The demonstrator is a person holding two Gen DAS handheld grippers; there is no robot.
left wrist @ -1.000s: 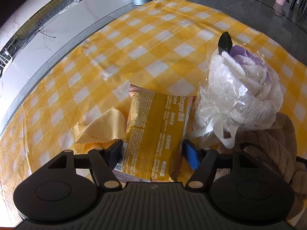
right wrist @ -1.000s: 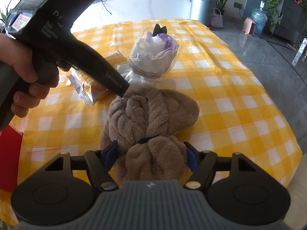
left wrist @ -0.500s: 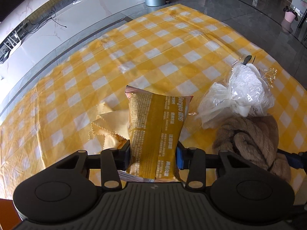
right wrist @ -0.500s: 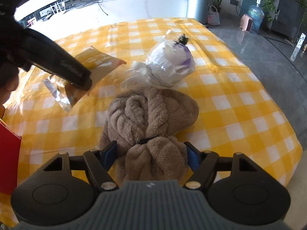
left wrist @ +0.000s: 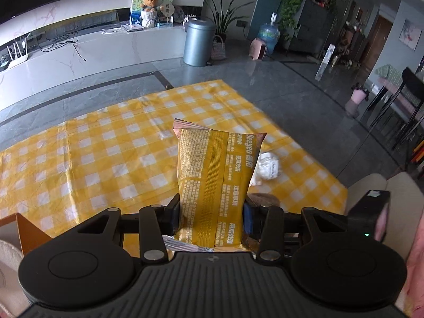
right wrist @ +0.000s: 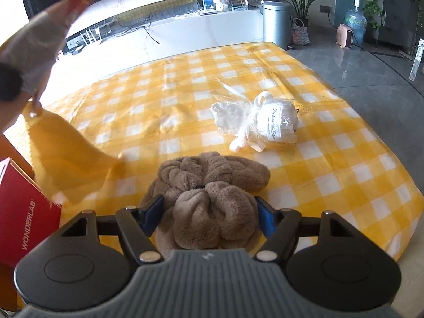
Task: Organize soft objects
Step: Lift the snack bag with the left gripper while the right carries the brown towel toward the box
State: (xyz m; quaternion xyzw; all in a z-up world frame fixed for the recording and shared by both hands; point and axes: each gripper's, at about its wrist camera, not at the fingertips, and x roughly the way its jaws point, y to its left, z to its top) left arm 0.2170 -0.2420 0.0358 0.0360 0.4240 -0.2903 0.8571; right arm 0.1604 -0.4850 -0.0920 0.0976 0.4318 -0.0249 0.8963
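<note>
Gripping a yellow pack (left wrist: 212, 185) by its lower half, the left gripper (left wrist: 210, 218) holds it upright above the checked cloth (left wrist: 106, 153), both jaws pressed against the pack's sides. Behind the pack, to the right, a white wrapped bundle (left wrist: 269, 168) lies on the cloth, and a bit of brown towel (left wrist: 265, 200) shows just past the right jaw. An orange box (left wrist: 29, 230) sits at the left edge of that view. From the right wrist, the right gripper (right wrist: 209, 213) has its jaws set on either side of the towel (right wrist: 212, 193); they touch its fluffy sides, though I cannot tell whether they squeeze it or merely flank it. The towel lies knotted on the cloth (right wrist: 344, 172) near its front edge, and the bundle (right wrist: 262, 123) lies on its side just beyond, tied with a ribbon. At the left, a yellow rag (right wrist: 66, 161) hangs blurred in the air above the cloth, under the pack (right wrist: 39, 39), which is seen from below. A red box (right wrist: 23, 212) stands at the cloth's left edge
</note>
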